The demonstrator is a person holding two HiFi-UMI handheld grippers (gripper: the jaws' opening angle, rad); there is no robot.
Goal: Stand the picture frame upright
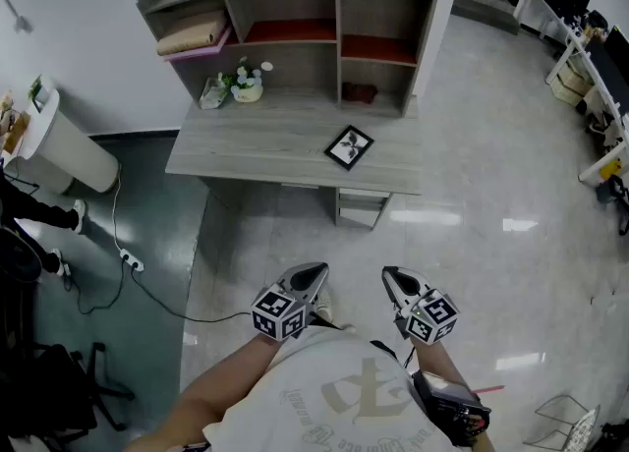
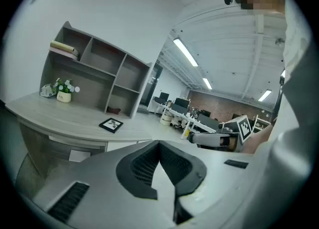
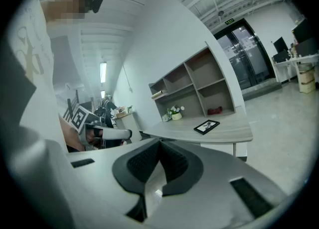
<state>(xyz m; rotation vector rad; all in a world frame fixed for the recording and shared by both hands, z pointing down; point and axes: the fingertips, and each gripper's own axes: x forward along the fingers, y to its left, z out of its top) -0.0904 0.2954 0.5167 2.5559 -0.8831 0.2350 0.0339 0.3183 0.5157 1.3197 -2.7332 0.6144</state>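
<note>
So the picture frame [image 1: 349, 146] lies flat on the desk [image 1: 265, 150] well ahead, with the flower pot [image 1: 247, 87] further back-left. The left gripper [image 1: 316, 271] and right gripper [image 1: 390, 275] hang by the torso, both pressed together, empty.

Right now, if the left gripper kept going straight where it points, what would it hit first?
Most likely the grey desk, near its front edge, close to the picture frame lying flat there. Only floor lies before the left gripper, jaws shut and empty; depth is uncertain.
</note>
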